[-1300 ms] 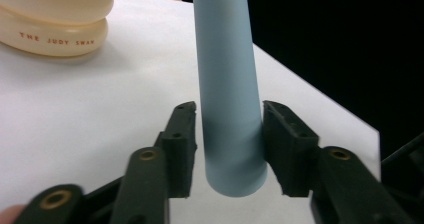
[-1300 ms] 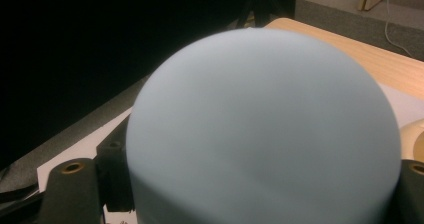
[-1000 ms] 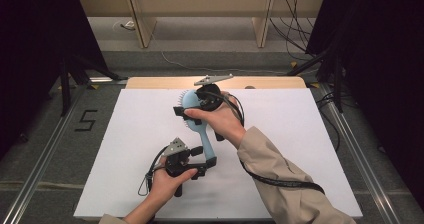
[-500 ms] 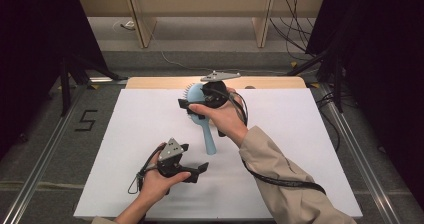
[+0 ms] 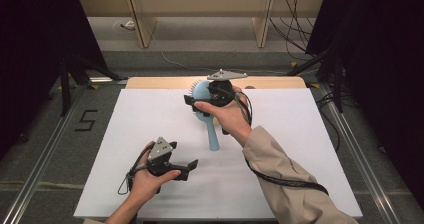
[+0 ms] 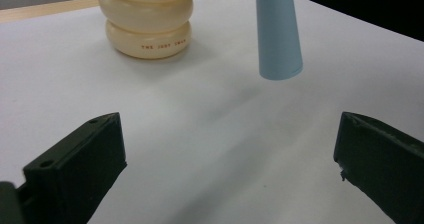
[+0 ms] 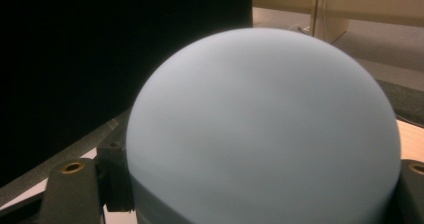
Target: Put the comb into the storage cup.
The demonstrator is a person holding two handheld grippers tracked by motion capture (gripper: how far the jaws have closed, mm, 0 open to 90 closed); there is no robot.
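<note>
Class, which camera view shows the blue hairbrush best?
The high view: the blue hairbrush shows whole, head, bristles and handle. The left gripper view shows its handle end alone; the right gripper view shows the smooth back of its head, close up.

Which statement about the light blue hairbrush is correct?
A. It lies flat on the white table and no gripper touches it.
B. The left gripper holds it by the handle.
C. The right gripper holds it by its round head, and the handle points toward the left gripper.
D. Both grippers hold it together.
C: the right gripper is closed on the head of the light blue hairbrush, while the left gripper stands open and apart from the handle.
</note>
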